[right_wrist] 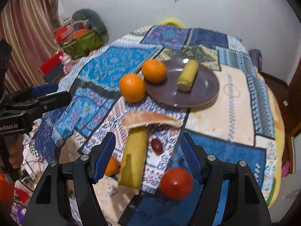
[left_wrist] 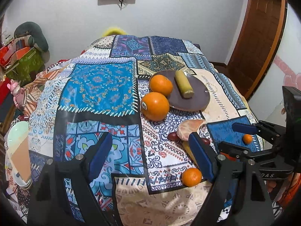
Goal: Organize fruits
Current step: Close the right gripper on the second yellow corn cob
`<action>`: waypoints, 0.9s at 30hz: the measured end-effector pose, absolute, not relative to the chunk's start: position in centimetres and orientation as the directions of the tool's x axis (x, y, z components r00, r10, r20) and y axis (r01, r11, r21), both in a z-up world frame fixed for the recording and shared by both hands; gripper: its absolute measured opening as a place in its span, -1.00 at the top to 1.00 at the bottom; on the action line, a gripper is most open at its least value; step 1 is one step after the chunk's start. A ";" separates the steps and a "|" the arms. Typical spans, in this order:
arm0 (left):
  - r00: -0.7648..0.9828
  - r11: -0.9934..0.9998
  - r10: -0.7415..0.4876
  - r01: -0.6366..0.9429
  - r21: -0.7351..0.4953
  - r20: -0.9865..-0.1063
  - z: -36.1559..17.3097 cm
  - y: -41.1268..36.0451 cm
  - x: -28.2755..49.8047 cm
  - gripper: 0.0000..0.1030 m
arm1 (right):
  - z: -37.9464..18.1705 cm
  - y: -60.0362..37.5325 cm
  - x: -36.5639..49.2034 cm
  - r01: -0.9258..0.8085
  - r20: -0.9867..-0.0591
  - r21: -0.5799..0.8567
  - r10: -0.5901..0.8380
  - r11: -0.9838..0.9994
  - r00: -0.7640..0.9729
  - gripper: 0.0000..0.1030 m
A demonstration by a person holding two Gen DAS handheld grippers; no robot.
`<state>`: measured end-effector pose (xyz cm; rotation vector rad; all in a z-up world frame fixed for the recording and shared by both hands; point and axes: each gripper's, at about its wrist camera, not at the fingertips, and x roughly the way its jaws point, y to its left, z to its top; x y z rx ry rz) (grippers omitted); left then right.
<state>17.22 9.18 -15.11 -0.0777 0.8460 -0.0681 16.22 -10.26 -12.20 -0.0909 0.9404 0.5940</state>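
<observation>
A purple plate (left_wrist: 195,96) (right_wrist: 205,86) holds a banana piece (left_wrist: 183,83) (right_wrist: 187,78) and an orange (left_wrist: 160,85) (right_wrist: 154,70). A second orange (left_wrist: 155,106) (right_wrist: 132,87) lies on the cloth beside the plate. Nearer lie a pomelo slice (left_wrist: 190,129) (right_wrist: 150,119), another banana piece (right_wrist: 132,160), a dark red date (right_wrist: 157,146), a small mandarin (left_wrist: 191,177) (right_wrist: 112,166) and a red tomato (right_wrist: 175,182). My left gripper (left_wrist: 150,156) is open and empty above the cloth. My right gripper (right_wrist: 148,160) is open, with the banana piece, date and tomato lying between its fingers.
The table is covered by a blue patchwork cloth (left_wrist: 97,86). A stack of pale plates (left_wrist: 17,150) sits at its left edge. Boxes and a green bag (left_wrist: 24,60) stand by the wall at left. A wooden door (left_wrist: 259,43) is at right.
</observation>
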 end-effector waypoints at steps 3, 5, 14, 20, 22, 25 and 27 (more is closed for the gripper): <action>0.654 0.994 -0.096 0.026 -0.105 -0.751 -15.7 9.2 17.0 -0.62 | -13.1 -9.6 16.3 -0.524 -0.798 0.196 0.445 0.829 0.406 -0.04; 0.647 0.993 -0.100 0.021 -0.113 -0.756 -16.2 9.4 16.9 -0.62 | -13.7 -9.3 16.4 -0.529 -0.809 0.217 0.454 0.820 0.373 0.07; 0.624 0.993 -0.102 0.011 -0.121 -0.775 -18.6 9.7 16.4 -0.62 | -16.4 -7.5 16.3 -0.550 -0.846 0.234 0.446 0.802 0.291 0.29; 0.605 0.991 -0.111 0.013 -0.130 -0.789 -20.1 9.9 16.6 -0.62 | -17.3 -7.0 17.1 -0.543 -0.871 0.214 0.411 0.812 0.270 0.29; 0.604 0.991 -0.114 0.009 -0.136 -0.789 -20.3 10.1 16.6 -0.62 | -17.7 -6.7 17.5 -0.540 -0.876 0.220 0.408 0.813 0.257 0.26; 0.596 0.988 -0.123 -0.004 -0.156 -0.793 -20.7 10.6 16.8 -0.62 | -18.1 -5.9 18.0 -0.546 -0.889 0.202 0.386 0.813 0.247 0.24; 0.594 0.987 -0.121 -0.013 -0.161 -0.795 -20.8 10.9 16.9 -0.62 | -18.6 -5.4 18.4 -0.546 -0.896 0.199 0.377 0.814 0.235 0.24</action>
